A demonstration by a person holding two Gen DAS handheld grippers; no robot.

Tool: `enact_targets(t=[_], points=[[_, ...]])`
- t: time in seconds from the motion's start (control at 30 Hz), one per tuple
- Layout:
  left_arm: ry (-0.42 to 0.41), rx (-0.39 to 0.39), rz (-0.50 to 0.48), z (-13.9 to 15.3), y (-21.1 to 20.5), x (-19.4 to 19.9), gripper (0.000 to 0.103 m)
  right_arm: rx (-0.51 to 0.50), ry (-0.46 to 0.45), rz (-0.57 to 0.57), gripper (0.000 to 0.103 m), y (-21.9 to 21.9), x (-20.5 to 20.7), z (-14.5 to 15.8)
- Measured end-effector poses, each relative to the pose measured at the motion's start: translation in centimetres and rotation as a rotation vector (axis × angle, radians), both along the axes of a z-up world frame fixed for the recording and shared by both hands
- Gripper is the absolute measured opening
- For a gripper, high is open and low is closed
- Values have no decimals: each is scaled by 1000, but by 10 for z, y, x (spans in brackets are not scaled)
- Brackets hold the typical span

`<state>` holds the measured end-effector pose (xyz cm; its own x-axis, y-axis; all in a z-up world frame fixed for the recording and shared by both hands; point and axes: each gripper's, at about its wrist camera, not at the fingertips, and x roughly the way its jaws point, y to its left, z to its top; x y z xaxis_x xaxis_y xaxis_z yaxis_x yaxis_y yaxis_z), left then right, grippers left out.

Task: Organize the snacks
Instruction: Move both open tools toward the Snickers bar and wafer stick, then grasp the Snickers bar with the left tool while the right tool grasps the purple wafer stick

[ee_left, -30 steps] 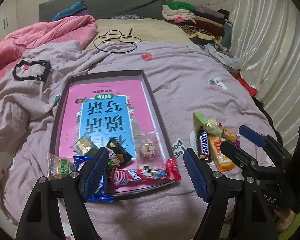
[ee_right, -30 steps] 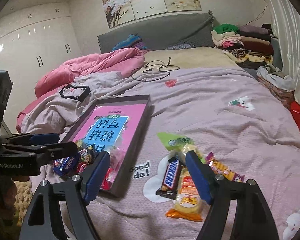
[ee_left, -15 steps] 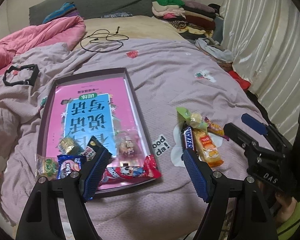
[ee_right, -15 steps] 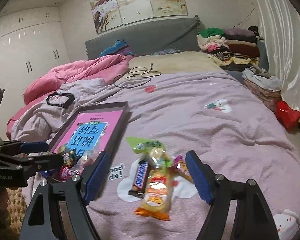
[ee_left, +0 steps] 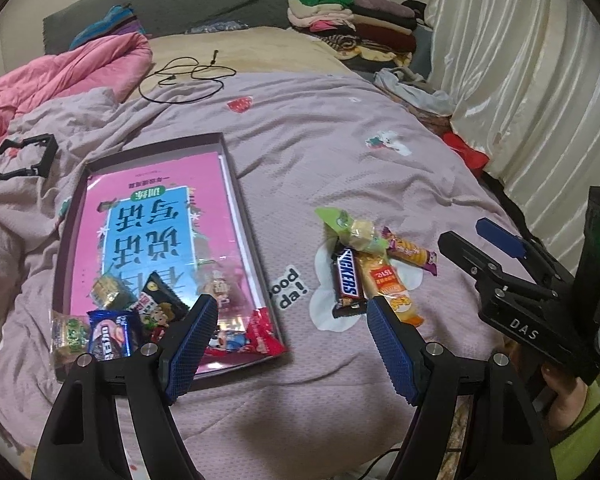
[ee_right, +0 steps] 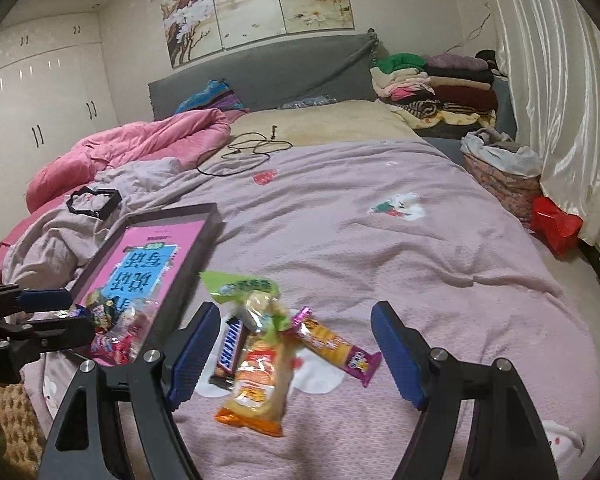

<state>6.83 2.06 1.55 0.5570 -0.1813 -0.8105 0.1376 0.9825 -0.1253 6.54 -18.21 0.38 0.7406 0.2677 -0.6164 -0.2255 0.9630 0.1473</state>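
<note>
A shallow dark box (ee_left: 236, 196) with a pink book inside lies on the bed; it also shows in the right wrist view (ee_right: 210, 226). Several snacks, among them an Oreo pack (ee_left: 110, 334), lie at its near end. A loose pile lies right of it: a Snickers bar (ee_left: 348, 282) (ee_right: 229, 346), an orange packet (ee_left: 388, 288) (ee_right: 258, 384), a green-wrapped snack (ee_left: 346, 226) (ee_right: 240, 286) and a purple-ended bar (ee_left: 410, 250) (ee_right: 334, 344). My left gripper (ee_left: 290, 314) is open and empty, between box and pile. My right gripper (ee_right: 296, 320) is open and empty, over the pile.
The lilac bedspread (ee_right: 380, 248) covers the bed. A black frame (ee_left: 22, 156) and a black cable (ee_left: 188, 78) lie farther back. A pink quilt (ee_right: 132, 148) is at left, folded clothes (ee_right: 432, 84) at the headboard, curtains (ee_left: 540, 80) at right.
Both grippers have swung right: the box has slid left in the left wrist view. The snack pile now sits between the right gripper's fingers. Both stay open.
</note>
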Motion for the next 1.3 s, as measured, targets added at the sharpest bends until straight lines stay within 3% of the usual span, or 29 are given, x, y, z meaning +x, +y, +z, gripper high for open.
enact_targets(t=[0.77, 0.97, 1.2, 1.3], points=[[98, 38, -69, -35, -40, 17, 78, -119, 55, 23, 77, -11, 11, -31], [131, 20, -72, -46, -47, 29, 77, -197, 80, 48, 77, -6, 17, -45], [155, 27, -85, -59, -57, 43, 62, -291, 78, 89, 77, 2, 27, -57], [167, 34, -97, -65, -61, 47, 54, -316, 87, 107, 72, 4, 33, -64]])
